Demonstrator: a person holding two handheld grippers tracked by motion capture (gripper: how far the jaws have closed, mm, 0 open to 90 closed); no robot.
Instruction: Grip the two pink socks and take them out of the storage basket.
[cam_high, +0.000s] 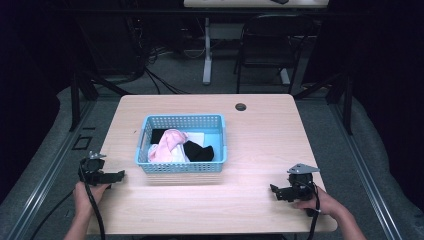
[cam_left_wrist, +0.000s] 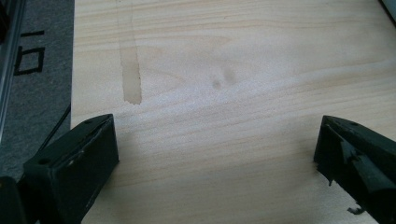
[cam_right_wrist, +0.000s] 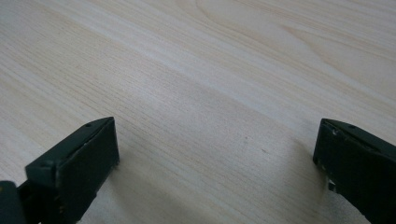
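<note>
Pale wood surface (cam_high: 260, 145) stands in a dark room, with cables on the grey floor and a black chair (cam_high: 267, 45) beyond its far edge. At the near left corner the left gripper (cam_high: 119, 175) rests low on the surface, its 2 jaws wide apart with bare wood between them, as the left gripper view shows; a faint brownish streak (cam_left_wrist: 130, 70) marks the grain ahead of it. At the near right the right gripper (cam_high: 273, 189) sits the same way, jaws spread and holding nothing, bare grain between them in the right gripper view. Both point inward toward the middle, and each is well apart from the blue basket (cam_high: 150, 167), which stands in the middle of the surface, a little left of center and nearer to the left gripper. Inside lie a pink cloth (cam_high: 167, 145), a black cloth (cam_high: 200, 151) to its right, and some white cloth (cam_high: 200, 137) behind them, all bunched and overlapping. Judging by this, the work with the clothes has not begun: every piece sits in the basket, none lies on the surface, and neither gripper touches anything. What is left looks like all of it, starting with a reach into the basket, most likely for the pink cloth on top.
</note>
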